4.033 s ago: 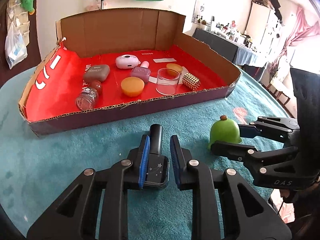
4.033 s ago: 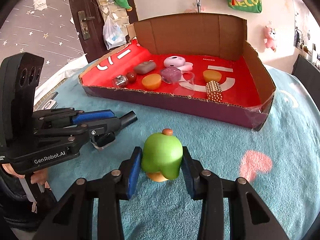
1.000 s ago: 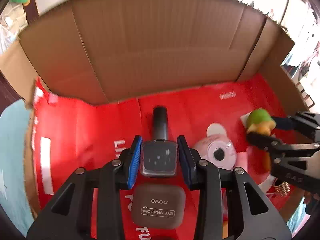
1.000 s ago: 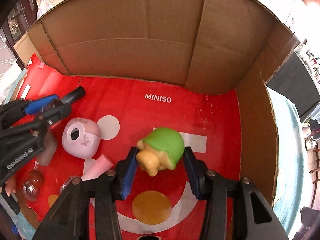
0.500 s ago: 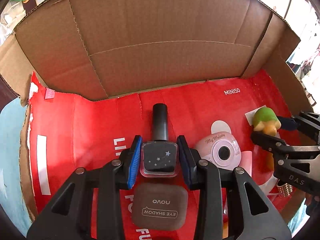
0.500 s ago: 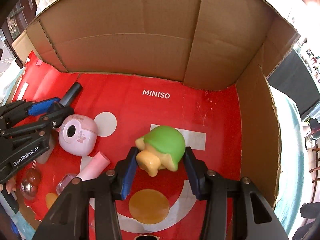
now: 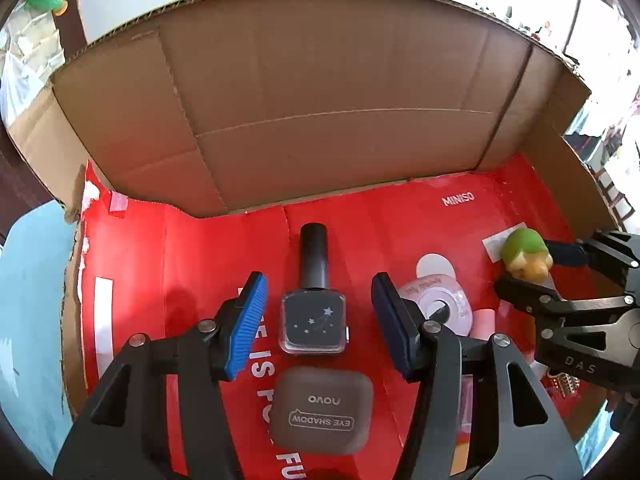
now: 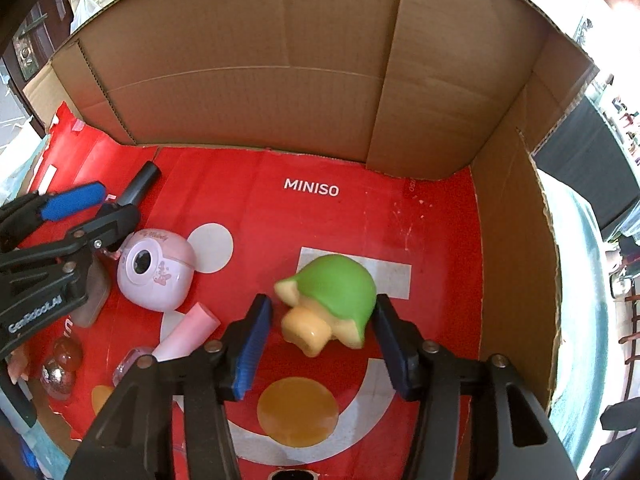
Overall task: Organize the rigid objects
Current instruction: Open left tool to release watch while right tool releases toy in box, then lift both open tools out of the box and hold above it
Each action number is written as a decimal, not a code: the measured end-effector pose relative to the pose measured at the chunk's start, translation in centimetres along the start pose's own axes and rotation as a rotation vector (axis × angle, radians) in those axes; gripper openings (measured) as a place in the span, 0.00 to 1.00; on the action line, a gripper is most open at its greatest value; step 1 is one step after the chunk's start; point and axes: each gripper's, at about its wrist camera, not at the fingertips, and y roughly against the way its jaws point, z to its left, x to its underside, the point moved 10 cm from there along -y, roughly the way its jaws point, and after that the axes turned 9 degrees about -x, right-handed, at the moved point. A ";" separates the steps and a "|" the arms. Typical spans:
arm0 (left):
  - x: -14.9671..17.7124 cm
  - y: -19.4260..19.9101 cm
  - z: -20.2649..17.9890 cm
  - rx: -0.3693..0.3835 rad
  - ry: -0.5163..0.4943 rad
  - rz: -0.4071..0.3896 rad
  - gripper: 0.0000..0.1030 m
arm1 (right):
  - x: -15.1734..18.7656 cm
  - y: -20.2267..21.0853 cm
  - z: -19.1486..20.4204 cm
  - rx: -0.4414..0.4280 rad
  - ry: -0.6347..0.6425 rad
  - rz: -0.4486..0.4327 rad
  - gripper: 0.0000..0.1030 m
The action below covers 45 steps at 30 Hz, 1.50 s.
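Red printed lining covers the floor of the cardboard box [image 7: 328,120], and both grippers reach into it. In the left wrist view the left gripper [image 7: 318,320] stands wide, its blue pads clear of the dark nail polish bottle [image 7: 313,318], which lies flat at the centre of the frame with its black cap pointing toward the back wall. Just below the bottle lies a brown eye shadow case [image 7: 322,412], printed "novo". To the right of the bottle sits a pink round case [image 7: 438,306], partly hidden by the gripper's right finger.

In the right wrist view the right gripper [image 8: 320,340] is also spread, and the green-capped toy figure [image 8: 330,298] lies tipped on its side between the pads; its cap seems to touch the right pad, while a gap shows on the left. Below it, at the lower centre, lies an orange disc [image 8: 298,410]. At the lower left lies a pale pink cylinder [image 8: 186,332].
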 end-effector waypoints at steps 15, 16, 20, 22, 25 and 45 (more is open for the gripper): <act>2.2 7.1 0.4 -0.004 0.058 -0.131 0.67 | 1.2 6.0 2.1 0.020 0.016 -0.138 0.65; 2.3 7.7 0.5 -0.005 0.060 -0.147 0.68 | 1.5 6.9 2.3 0.023 0.015 -0.158 0.66; 3.0 10.9 0.4 -0.005 0.073 -0.230 0.75 | 2.4 9.7 2.9 0.034 0.021 -0.224 0.71; 3.4 12.4 0.4 0.002 0.095 -0.264 0.79 | 3.0 11.1 2.9 0.045 0.026 -0.265 0.73; 4.4 14.0 0.7 -0.019 0.107 -0.315 0.84 | 3.5 13.1 3.0 0.047 0.029 -0.342 0.80; 9.0 12.5 0.6 -0.112 0.152 -0.450 0.91 | 8.3 11.4 3.4 0.084 0.046 -0.600 1.00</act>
